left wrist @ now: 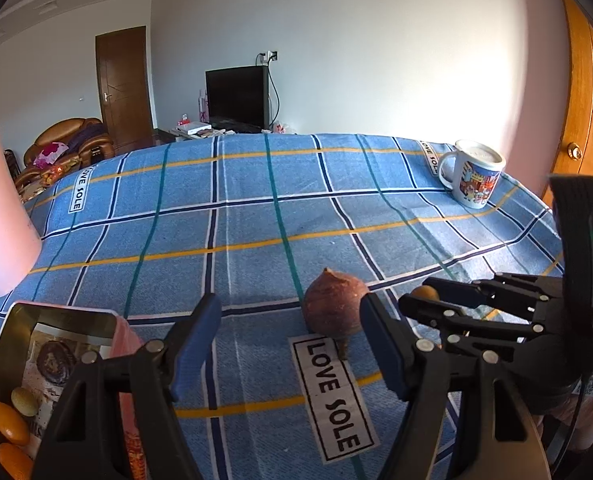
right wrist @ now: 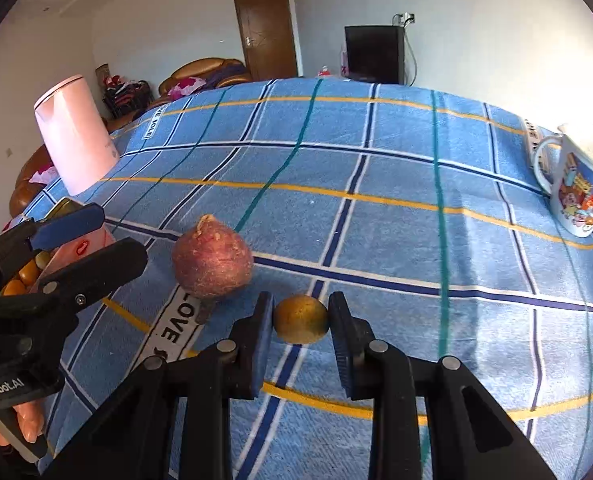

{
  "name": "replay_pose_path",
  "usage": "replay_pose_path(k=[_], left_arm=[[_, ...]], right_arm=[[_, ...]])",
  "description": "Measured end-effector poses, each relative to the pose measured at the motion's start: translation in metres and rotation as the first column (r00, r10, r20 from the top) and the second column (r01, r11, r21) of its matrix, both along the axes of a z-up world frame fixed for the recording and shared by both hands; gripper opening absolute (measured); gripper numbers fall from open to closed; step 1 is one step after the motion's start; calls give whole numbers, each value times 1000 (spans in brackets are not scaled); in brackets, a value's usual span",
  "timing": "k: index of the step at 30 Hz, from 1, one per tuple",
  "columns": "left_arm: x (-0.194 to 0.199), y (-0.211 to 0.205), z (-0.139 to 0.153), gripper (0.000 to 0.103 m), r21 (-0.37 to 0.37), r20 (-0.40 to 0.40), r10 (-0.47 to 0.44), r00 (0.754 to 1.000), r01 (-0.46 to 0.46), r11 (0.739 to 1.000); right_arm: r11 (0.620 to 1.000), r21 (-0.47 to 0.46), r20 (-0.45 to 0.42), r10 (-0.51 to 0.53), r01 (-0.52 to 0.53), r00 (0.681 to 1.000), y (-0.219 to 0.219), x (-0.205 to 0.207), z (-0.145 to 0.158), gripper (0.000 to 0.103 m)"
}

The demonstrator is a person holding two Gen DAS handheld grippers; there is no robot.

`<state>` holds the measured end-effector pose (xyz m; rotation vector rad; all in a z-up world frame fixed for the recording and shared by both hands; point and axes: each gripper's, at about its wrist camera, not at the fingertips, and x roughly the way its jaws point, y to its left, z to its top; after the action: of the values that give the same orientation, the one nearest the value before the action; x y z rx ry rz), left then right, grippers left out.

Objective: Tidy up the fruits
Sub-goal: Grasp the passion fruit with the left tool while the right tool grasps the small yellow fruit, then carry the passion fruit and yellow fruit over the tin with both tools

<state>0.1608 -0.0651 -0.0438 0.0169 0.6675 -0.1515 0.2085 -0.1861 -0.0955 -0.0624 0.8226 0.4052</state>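
Two fruits on the checked cloth [right wrist: 376, 220]; three more in the tin [left wrist: 4, 344].
Right gripper [right wrist: 301, 322] pinches the small yellow-brown fruit [right wrist: 301, 319]; left gripper [left wrist: 292, 340] spread, beside the reddish round fruit [right wrist: 212, 258]. One mug [right wrist: 576, 192].

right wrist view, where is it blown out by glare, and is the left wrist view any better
Right wrist view: sunlight washes out the mug rim and the wall behind it at the right edge. Left wrist view: the same mug is evenly lit and sharp; both views bow the checked tablecloth with fisheye curvature.

Fruit on worktop [right wrist: 376, 208]
Root [right wrist: 212, 258] left of and behind small fruit [right wrist: 301, 319]; tin [left wrist: 56, 360] far left, mug [right wrist: 576, 192] far right.
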Motion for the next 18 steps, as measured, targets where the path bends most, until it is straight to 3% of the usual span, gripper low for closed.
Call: replay_pose_path(k=[6, 11, 13, 15, 18], left_arm=[[16, -21, -10, 74, 25, -31, -23, 999, 24, 999], [32, -31, -22, 73, 42, -85, -35, 996, 39, 998], [39, -34, -26, 66, 32, -123, -51, 991, 55, 998], [42, -36, -29, 53, 23, -147, -65, 987, 69, 997], [45, -39, -32, 52, 35, -164, -64, 984, 71, 997]], right_arm=[[993, 68, 41, -102, 99, 994, -28, -1, 7, 30], [987, 106, 56, -129, 123, 990, -37, -2, 12, 30], [987, 103, 62, -128, 121, 990, -36, -3, 13, 30], [988, 99, 67, -126, 119, 990, -35, -3, 13, 30], [989, 95, 69, -121, 114, 990, -35, -4, 13, 30]])
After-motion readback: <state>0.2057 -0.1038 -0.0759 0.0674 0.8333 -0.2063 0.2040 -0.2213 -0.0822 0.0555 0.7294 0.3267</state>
